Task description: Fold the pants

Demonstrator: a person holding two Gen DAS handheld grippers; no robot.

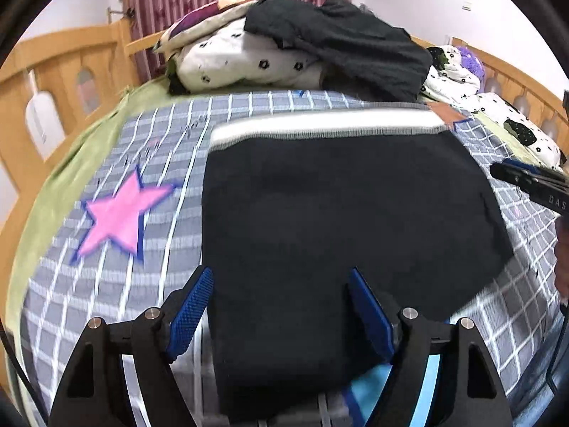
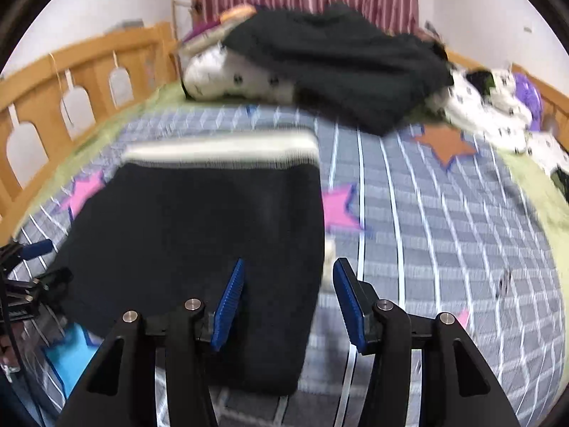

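Left gripper [image 1: 279, 297]: jaws spread, empty, above pants' near end.
Right gripper [image 2: 290, 290]: jaws spread, empty, straddling pants' right edge.
Pants [image 1: 338, 220]: black, flat on checked bedsheet [image 1: 142, 135], stretching ahead; white waistband [image 1: 320, 126] farthest.

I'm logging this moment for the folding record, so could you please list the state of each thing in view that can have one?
pants: folded flat on the bed, white waistband at the far edge, not gripped
left gripper: open, over the pants' near end
right gripper: open, over the pants' right edge
dark garment: crumpled on the pillows
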